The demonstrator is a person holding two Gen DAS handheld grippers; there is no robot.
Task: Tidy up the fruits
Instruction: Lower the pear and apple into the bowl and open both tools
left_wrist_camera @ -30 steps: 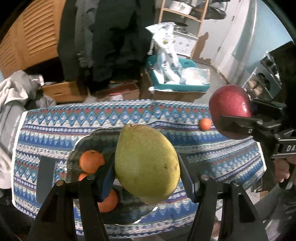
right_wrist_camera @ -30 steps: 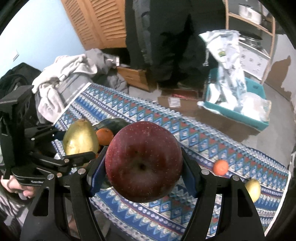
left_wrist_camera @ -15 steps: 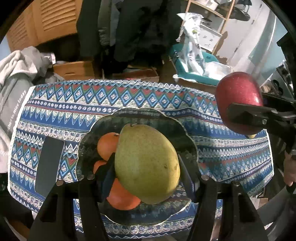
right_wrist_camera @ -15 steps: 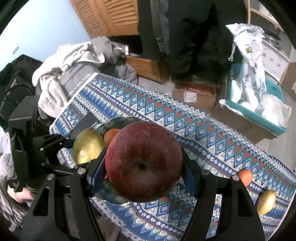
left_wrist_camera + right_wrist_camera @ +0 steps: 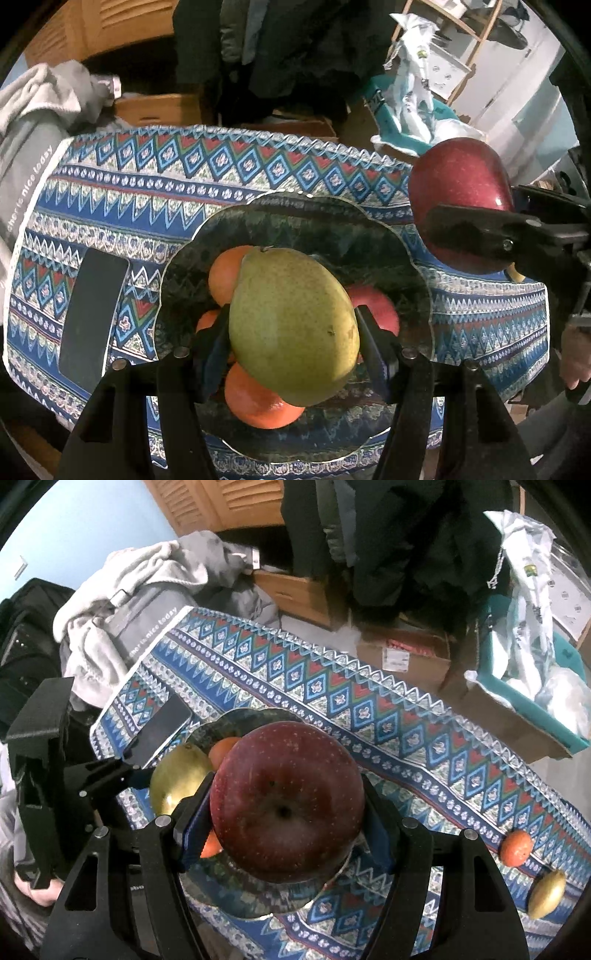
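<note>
My left gripper (image 5: 291,332) is shut on a green-yellow pear (image 5: 291,325) and holds it above a dark glass plate (image 5: 332,229). The plate holds oranges (image 5: 225,275) and a red fruit (image 5: 373,302). My right gripper (image 5: 286,812) is shut on a dark red apple (image 5: 286,806), held above the same plate's (image 5: 243,897) right part. The apple (image 5: 458,192) shows at the right of the left wrist view, the pear (image 5: 177,779) at the left of the right wrist view. A loose orange (image 5: 516,846) and a second pear (image 5: 546,893) lie at the table's far right.
A black phone (image 5: 90,317) lies on the patterned tablecloth (image 5: 221,162) left of the plate. Grey clothing (image 5: 122,616) is heaped beyond the table's left end. Cardboard boxes (image 5: 402,653) and a teal bin (image 5: 535,698) stand on the floor behind.
Both grippers moved forward and tilted down over the plate with their fruit. The plate now fills more of both views, and a red fruit on it has come into sight.
</note>
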